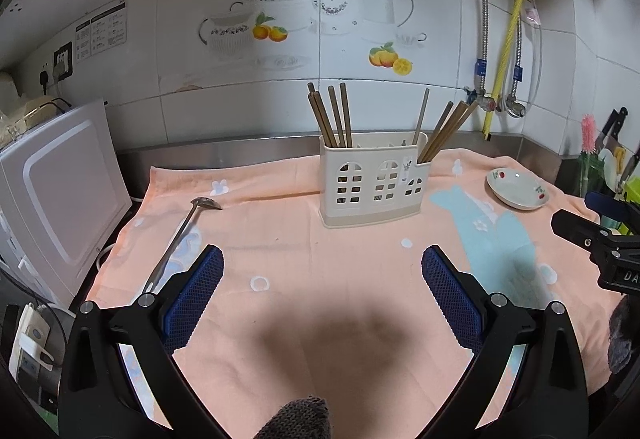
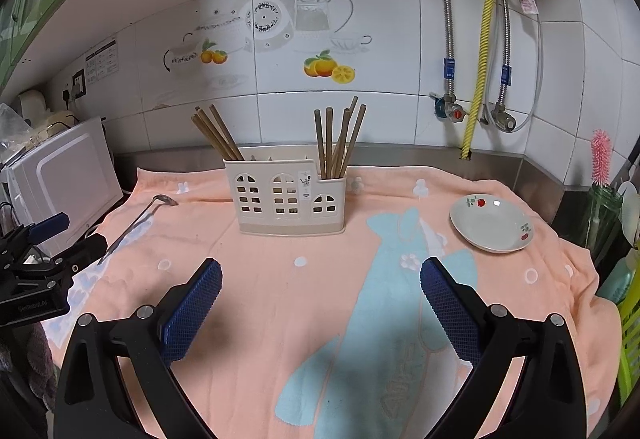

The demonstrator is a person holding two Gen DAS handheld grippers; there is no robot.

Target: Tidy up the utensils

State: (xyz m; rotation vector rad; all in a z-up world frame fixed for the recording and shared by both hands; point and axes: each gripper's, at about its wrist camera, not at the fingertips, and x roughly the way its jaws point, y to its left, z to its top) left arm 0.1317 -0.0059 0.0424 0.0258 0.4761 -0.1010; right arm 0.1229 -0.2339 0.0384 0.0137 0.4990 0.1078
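A peach towel [image 1: 304, 263] with a pale blue fish print is covering the desk, and on it, toward the tiled wall, a cream utensil holder [image 1: 374, 179] with window-shaped cut-outs is standing upright. Brown chopsticks [image 1: 330, 117] are sticking up from its left compartment, leaning slightly left, while another bunch [image 1: 446, 133] is fanning up and to the right from the lower right compartment. A single grey stick [image 1: 421, 117] is rising from the middle section.

A long metal ladle [image 1: 178, 235] is lying flat on the towel, well to the left of the holder. Its long axis is running diagonally: the small bowl is pointing toward the wall and a little to the right, while the handle is trailing toward the near left corner of the towel, ending just beside the left tongs' [image 1: 322, 267] left finger.

The left tongs are hanging spread wide above bare towel, gripping nothing. The right tongs [image 2: 320, 279] are likewise spread wide and empty, hovering over the fish print in front of the holder. In the right wrist view the ladle [image 2: 138, 225] is lying at far left.

A small white dish [image 2: 491, 225] with red flowers is sitting on the towel to the right of the holder, well apart from it. A white appliance [image 1: 56, 191] is standing at the left edge of the desk.
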